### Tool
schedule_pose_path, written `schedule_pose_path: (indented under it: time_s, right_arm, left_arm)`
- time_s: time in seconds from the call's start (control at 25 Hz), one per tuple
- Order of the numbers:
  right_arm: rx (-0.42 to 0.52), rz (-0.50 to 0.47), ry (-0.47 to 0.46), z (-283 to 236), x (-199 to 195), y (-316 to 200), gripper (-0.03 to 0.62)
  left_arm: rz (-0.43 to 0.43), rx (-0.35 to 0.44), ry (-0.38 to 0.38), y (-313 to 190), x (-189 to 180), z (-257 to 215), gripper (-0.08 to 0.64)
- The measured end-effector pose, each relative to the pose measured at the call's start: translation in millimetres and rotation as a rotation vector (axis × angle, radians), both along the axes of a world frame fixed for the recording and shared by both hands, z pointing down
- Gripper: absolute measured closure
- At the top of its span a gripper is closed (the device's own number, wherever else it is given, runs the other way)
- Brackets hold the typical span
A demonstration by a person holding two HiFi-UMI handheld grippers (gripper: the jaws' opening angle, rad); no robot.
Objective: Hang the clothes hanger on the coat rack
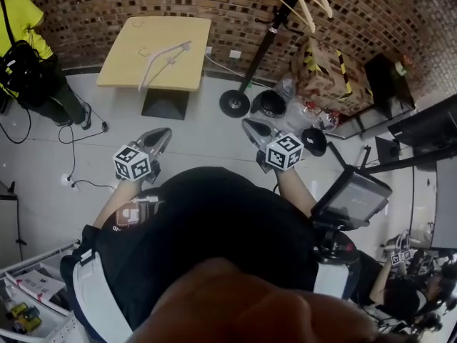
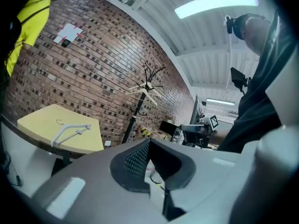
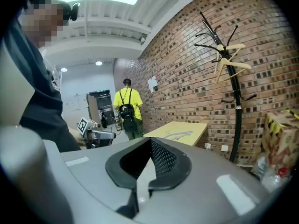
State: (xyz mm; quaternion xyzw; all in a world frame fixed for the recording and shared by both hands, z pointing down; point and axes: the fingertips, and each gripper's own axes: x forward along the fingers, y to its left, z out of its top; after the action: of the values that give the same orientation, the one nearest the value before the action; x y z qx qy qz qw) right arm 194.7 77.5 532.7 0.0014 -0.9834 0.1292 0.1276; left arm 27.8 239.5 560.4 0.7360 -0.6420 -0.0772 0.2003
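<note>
- Hanger position: a white clothes hanger point(image 1: 166, 57) lies flat on the yellow counter point(image 1: 121, 66). It is ahead of both jaws and to their left in the head view, well apart from either.
- Its bent length runs slantwise. One end points at the counter's near edge, the other toward the brick wall and the rack's side.
- Coat rack point(image 1: 260, 52) stands on the floor just right of the counter. Pale wooden hangers point(image 3: 237, 63) already hang from its upper hooks.
- Left gripper point(image 1: 161, 138) has its jaws closed together on nothing. It sits on the counter's side and is the nearer one to the white hanger.
- Right gripper point(image 1: 253, 128) likewise has its jaws pressed together and empty. It is closer to the rack's round base.
- Judgement: this fits two readings. Either the white hanger is yet to go up, or the task's hanger is among those on the rack and the white one is spare. If it is the white one, the left side has the shorter line to it.
</note>
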Motion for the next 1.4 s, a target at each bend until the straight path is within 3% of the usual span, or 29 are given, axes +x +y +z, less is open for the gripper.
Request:
schedule_pose_path:
  time_s: [0.16, 0.4, 0.64, 0.76, 0.88, 1.12, 1.4]
  right_arm:
    - [-0.031, 0.035, -0.038, -7.8, 43.4, 5.0, 0.580]
    - [-0.046, 0.052, -0.066, -11.3, 146.6, 2.9, 0.580]
    - [-0.043, 0.039, 0.019, 19.1, 274.7, 11.7, 0.580]
    - [-0.049, 0.040, 0.067, 39.6, 333.3, 11.1, 0.580]
    - [-0.085, 0.069, 0.055, 45.8, 370.8, 4.3, 0.580]
    - [-0.068, 0.089, 0.030, 39.1, 391.3, 3.3, 0.581]
    - [-0.037, 0.061, 0.024, 33.8, 372.6, 24.1, 0.581]
  left_arm:
    - [0.036, 0.010, -0.014, 0.1, 48.2, -7.5, 0.558]
    - [0.056, 0.032, -0.057, -12.7, 139.2, -23.7, 0.558]
    - [0.068, 0.029, 0.037, -25.4, 269.9, -3.2, 0.558]
    - [0.094, -0.011, 0.079, -32.5, 340.3, 17.0, 0.558]
    - [0.129, -0.048, 0.070, -39.0, 388.0, 21.2, 0.558]
    - [0.138, -0.013, 0.005, -41.7, 406.9, -8.9, 0.558]
    - [0.099, 0.011, -0.012, -19.1, 384.6, -17.9, 0.558]
